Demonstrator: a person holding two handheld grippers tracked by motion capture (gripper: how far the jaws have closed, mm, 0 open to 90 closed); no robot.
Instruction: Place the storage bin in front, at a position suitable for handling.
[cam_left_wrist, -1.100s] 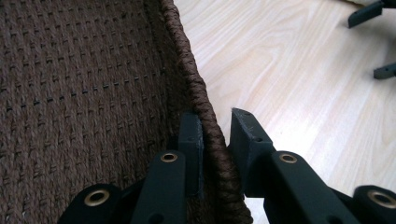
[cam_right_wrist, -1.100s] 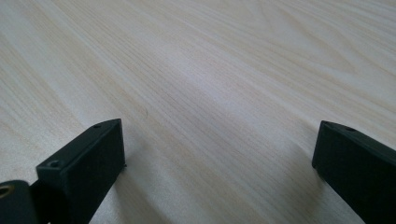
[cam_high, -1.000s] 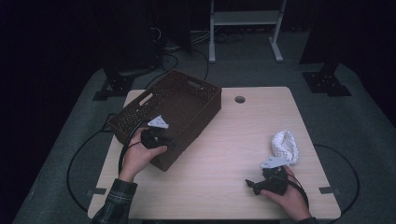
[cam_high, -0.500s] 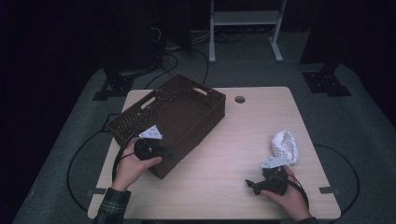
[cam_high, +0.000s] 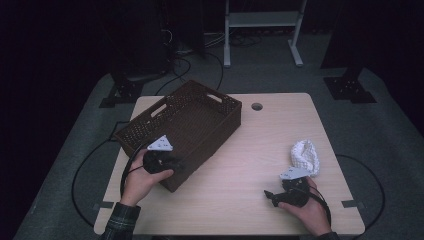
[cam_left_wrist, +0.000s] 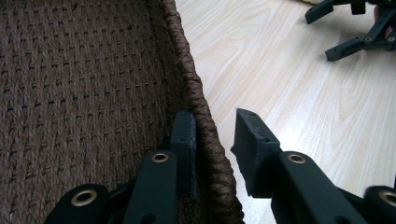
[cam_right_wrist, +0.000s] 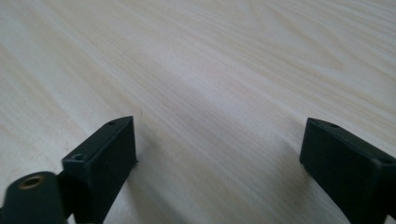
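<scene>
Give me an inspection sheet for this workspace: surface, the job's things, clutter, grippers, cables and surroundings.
Surface: light wooden table, with a round hole near its far edge.
Job's things: brown woven basket, at the table's left, skewed.
Clutter: white crumpled cloth, at the right.
Grippers: left gripper straddles the basket's near rim, outer jaw clear of it, jaws just been opening; right gripper open, over bare table, nothing between its jaws, which have just been closing a little.
Cables: black loops off both table sides.
Surroundings: dark room, grey floor, white stand behind.

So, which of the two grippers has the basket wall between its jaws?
The left gripper: its jaws straddle the near wall of the brown woven basket, one inside, one outside. The right gripper is open over bare table.
</scene>
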